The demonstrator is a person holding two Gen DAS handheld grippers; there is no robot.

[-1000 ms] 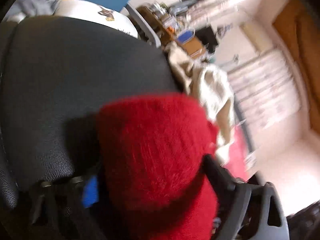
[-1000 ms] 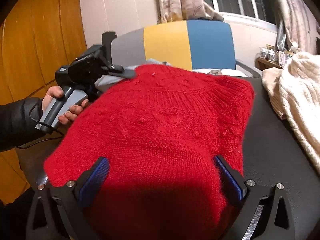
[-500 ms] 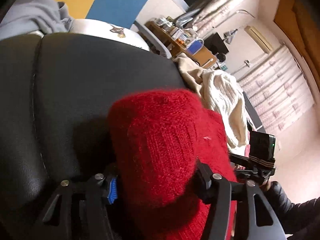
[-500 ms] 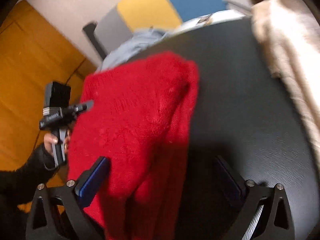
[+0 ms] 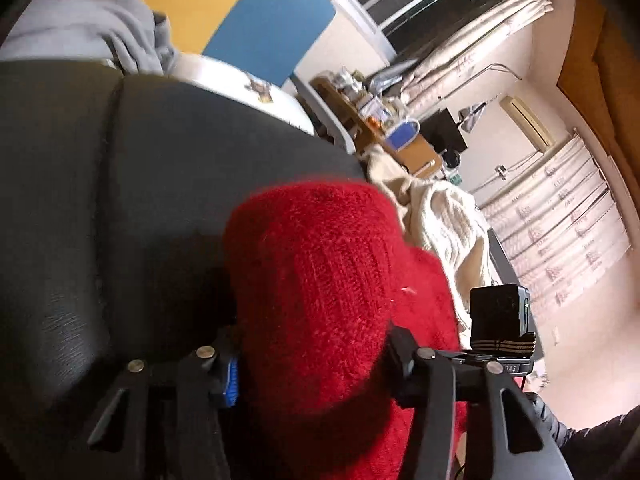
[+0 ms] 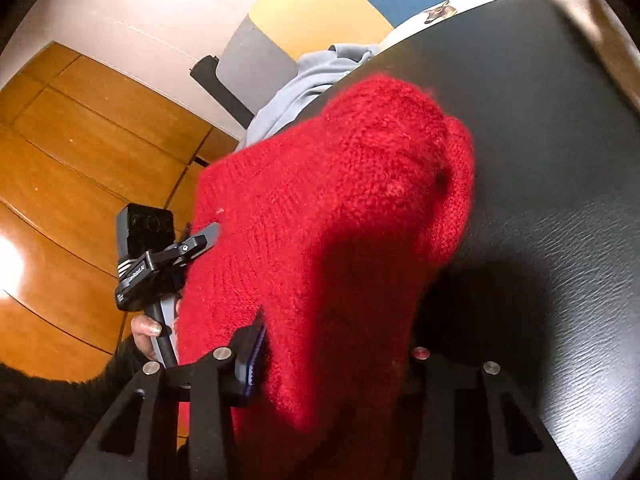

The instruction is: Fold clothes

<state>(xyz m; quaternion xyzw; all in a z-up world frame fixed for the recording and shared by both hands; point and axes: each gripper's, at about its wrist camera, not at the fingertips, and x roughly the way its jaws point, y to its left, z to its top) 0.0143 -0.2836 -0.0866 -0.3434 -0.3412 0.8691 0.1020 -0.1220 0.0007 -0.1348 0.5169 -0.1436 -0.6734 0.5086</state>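
A red knitted sweater (image 5: 320, 280) hangs bunched between both grippers above a black leather surface (image 5: 120, 200). My left gripper (image 5: 316, 364) is shut on one edge of the sweater. My right gripper (image 6: 332, 356) is shut on another part of the sweater (image 6: 340, 220), which drapes over it and hides the right finger. The left gripper also shows in the right wrist view (image 6: 200, 244), at the sweater's left edge. The right gripper's body shows in the left wrist view (image 5: 500, 320), beyond the sweater.
A cream knitted garment (image 5: 440, 220) lies on the black surface beyond the sweater. A grey garment (image 6: 312, 76) lies at the surface's far edge. A yellow and blue panel (image 5: 240, 12) stands behind. Wooden wall panels (image 6: 80, 140) are at the left.
Both grippers' jaws have closed on the sweater. The sweater, spread wide a second ago, is now gathered into a narrow bunch. Both views have tilted.
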